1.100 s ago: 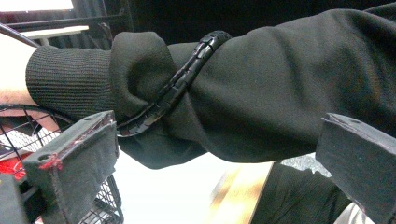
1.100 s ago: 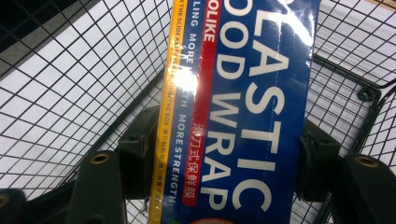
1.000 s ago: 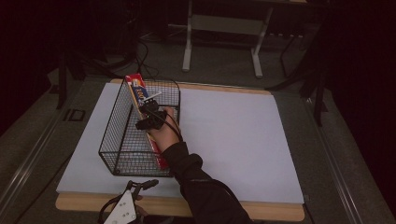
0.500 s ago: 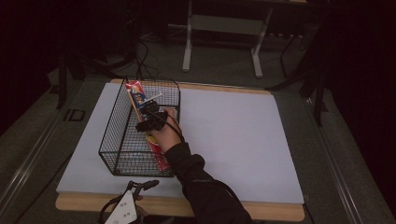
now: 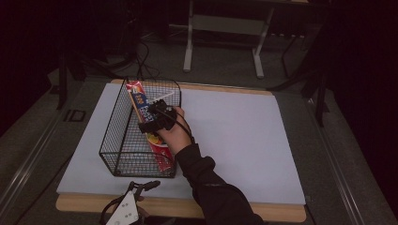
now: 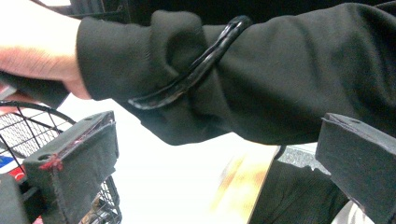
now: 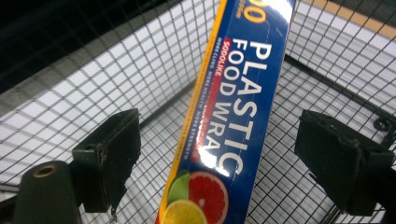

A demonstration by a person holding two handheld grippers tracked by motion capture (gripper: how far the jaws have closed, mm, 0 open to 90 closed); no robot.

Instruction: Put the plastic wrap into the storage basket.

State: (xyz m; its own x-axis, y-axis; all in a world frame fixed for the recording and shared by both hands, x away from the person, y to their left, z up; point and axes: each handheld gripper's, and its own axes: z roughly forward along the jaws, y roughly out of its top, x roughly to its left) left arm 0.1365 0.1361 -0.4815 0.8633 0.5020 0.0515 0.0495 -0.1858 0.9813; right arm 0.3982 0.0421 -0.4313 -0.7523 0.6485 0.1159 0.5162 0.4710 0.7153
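Lying between right gripper (image 7: pixel 217 163) jaws: box (image 7: pixel 233 112)

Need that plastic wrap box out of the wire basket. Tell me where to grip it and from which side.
Grip the plastic wrap box across its narrow width at mid-length, coming from above through the basket's open top. It is long and slim, and the right hand-held gripper is already open astride it.

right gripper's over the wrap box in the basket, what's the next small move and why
Probably lift the right gripper straight up and out. Its jaws stand open on either side of the plastic wrap box without touching it, and the box already leans inside the wire basket, so it looks released.
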